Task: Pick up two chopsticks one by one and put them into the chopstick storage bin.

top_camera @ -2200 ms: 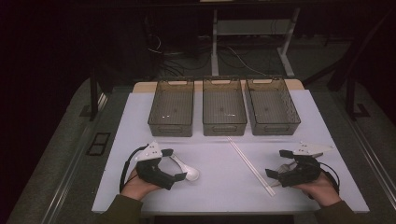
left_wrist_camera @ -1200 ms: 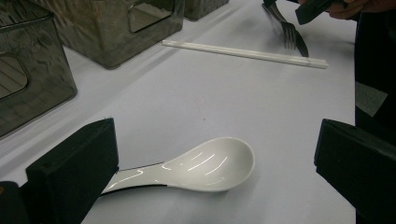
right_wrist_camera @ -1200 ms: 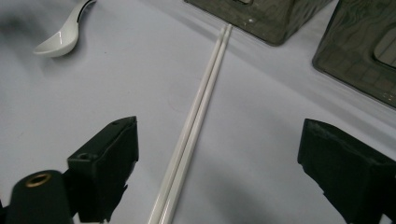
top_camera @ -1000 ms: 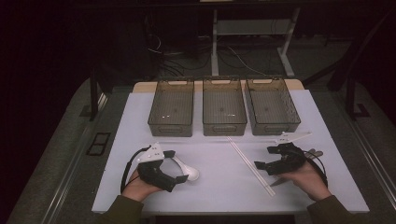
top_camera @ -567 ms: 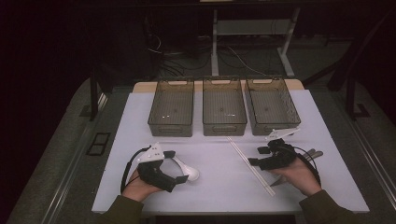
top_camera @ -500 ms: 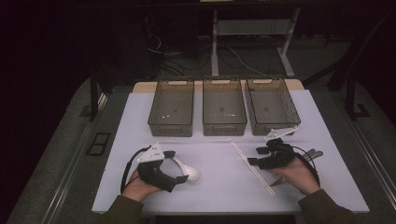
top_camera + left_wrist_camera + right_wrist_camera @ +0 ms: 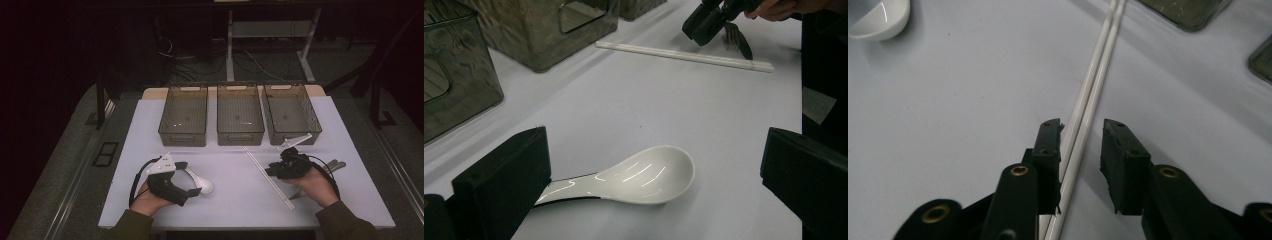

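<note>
Closest to the person, the left gripper (image 7: 192, 184) rests low on the white table (image 7: 235, 210) with its jaws spread wide around a white ceramic soup spoon (image 7: 639, 176); the pads stand well apart from it, so nothing is grasped there. That spoon looks glazed, slick and breakable, with the handle the sensible place to pinch it. A little farther along, the right gripper (image 7: 1080, 145) straddles a pair of white chopsticks (image 7: 1093, 95) lying side by side and touching. Its jaws have just been closing, with the sticks between them; one pad sits against them while the other still shows a gap, so I'd call it not yet clamped. The sticks seem light, stiff, thin and smooth, liable to roll or split apart, so a pinch near mid-length that catches both together looks wisest. A dark fork (image 7: 738, 40) lies just beyond that hand. At the far edge stand three smoky clear bins (image 7: 240, 114) in a row, all apparently empty.
</note>
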### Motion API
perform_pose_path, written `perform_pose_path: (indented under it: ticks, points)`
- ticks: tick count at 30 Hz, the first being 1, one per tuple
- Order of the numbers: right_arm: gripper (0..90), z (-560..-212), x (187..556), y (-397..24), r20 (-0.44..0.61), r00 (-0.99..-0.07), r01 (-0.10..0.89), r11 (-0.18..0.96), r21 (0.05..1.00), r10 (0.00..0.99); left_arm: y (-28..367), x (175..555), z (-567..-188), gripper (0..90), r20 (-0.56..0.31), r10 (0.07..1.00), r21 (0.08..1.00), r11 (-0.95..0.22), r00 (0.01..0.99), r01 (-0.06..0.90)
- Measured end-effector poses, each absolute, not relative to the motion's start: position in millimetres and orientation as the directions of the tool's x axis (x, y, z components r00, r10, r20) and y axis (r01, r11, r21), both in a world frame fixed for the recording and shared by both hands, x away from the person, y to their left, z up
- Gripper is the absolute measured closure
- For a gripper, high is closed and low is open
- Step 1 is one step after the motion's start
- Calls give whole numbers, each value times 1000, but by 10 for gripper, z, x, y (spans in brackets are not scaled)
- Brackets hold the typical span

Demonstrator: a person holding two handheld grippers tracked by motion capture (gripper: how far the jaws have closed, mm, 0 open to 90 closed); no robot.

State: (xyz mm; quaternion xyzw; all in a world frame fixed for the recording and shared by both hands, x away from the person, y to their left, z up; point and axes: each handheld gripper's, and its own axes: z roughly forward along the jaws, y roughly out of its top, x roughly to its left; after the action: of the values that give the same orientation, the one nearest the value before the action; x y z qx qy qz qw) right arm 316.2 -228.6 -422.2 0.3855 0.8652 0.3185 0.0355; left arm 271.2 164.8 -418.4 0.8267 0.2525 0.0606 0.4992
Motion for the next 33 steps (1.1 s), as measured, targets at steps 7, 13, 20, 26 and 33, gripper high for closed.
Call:
perform_pose_path:
  ticks: [7, 13, 20, 26, 33]
  points:
    - [755, -4277, 3155, -2247, 175, -708, 645, 524, 556, 684, 1647, 2713, -4185, 0, -153, 476, 855, -376, 866, 357]
    - [791, -4302, 3143, -2237, 172, -706, 653, 536, 535, 687, 1651, 2713, -4182, 0, -150, 474, 855, -378, 868, 355]
    - [818, -4310, 3131, -2233, 171, -702, 659, 539, 524, 691, 1651, 2713, -4180, 0, -151, 473, 855, -379, 868, 355]
    - [812, -4333, 3115, -2202, 154, -701, 661, 553, 507, 696, 1651, 2712, -4180, 0, -153, 473, 855, -377, 868, 356]
    - [817, -4340, 3095, -2189, 153, -681, 677, 536, 505, 717, 1642, 2711, -4187, 0, -152, 473, 854, -379, 868, 357]
